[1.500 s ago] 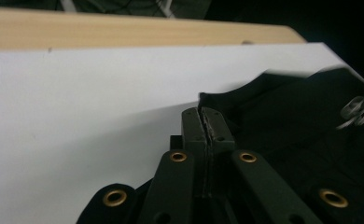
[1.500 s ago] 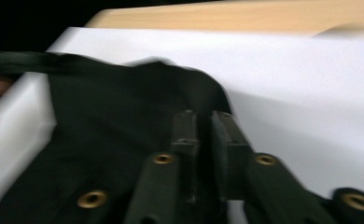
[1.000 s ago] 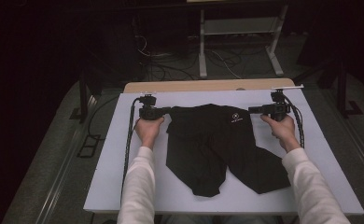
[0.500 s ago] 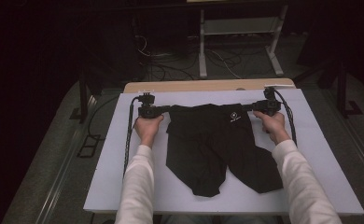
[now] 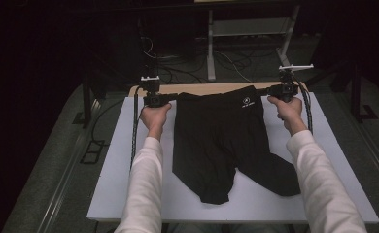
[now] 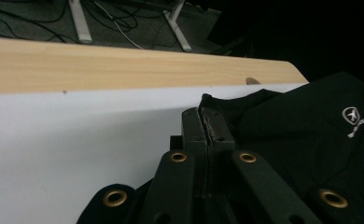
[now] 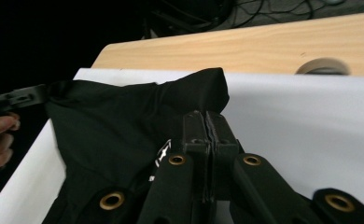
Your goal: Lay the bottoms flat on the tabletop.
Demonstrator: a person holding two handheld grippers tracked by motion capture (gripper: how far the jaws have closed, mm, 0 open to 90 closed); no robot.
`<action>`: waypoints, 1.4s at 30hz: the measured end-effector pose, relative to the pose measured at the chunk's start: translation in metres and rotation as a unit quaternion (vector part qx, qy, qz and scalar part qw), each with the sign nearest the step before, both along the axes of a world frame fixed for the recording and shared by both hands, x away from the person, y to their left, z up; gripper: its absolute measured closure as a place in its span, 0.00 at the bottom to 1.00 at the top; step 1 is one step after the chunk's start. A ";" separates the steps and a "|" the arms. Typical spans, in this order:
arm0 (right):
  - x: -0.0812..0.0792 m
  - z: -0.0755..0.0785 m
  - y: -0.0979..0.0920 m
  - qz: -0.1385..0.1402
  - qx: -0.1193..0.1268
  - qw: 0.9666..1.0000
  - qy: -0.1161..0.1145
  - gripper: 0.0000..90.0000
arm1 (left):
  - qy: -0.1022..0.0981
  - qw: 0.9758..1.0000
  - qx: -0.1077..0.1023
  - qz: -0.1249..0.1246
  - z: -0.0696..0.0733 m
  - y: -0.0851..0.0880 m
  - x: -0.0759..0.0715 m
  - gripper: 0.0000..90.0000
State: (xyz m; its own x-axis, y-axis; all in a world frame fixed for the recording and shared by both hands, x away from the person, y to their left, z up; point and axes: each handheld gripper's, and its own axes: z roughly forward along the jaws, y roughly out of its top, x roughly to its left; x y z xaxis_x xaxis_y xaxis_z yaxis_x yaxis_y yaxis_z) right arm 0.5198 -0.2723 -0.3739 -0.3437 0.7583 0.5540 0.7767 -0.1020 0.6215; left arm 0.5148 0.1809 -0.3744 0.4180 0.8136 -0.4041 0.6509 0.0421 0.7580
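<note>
A: Left hand-held gripper (image 5: 170,98) is clamped on the left waistband corner of the black shorts (image 5: 221,141); in the left gripper view I see my jaws pressed together with a fold of black cloth pinched between them. Right hand-held gripper (image 5: 270,91): its jaws have just been closing, and now they are shut on the opposite waistband corner, cloth caught between the pads in the right gripper view.

B: Where do the shorts lie?

A: On the white board (image 5: 114,160) that covers the table (image 5: 202,88). Nearest me, the two leg ends rest flat on the board, the right leg splayed out toward the right. Farther off, the waistband is stretched between my two grippers and held off the board, small white logo (image 5: 247,103) near its right end.

B: Beyond that?

A: The wooden edge of the table, then a dark floor with cables (image 5: 226,60) and a white frame (image 5: 248,29).
</note>
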 end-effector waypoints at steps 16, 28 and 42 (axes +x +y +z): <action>0.030 0.055 -0.005 -0.031 -0.012 0.998 -0.052 0.97 | -0.036 0.999 -0.019 0.017 0.058 -0.004 0.031 0.99; 0.027 -0.011 -0.006 -0.083 -0.075 0.994 -0.020 0.79 | -0.022 0.997 -0.074 0.022 -0.009 -0.018 0.024 0.50; -0.023 -0.054 -0.019 -0.044 -0.069 0.996 -0.040 0.21 | -0.014 0.997 -0.077 0.000 -0.041 -0.011 -0.017 0.00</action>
State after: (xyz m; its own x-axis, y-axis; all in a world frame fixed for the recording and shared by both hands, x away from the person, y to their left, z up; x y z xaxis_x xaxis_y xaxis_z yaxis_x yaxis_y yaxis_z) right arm 0.4968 -0.2911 -0.4279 -0.3104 0.8544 0.4168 0.7164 -0.0780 0.6933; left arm 0.4973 0.1702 -0.4150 0.4304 0.7433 -0.5121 0.6299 0.1591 0.7602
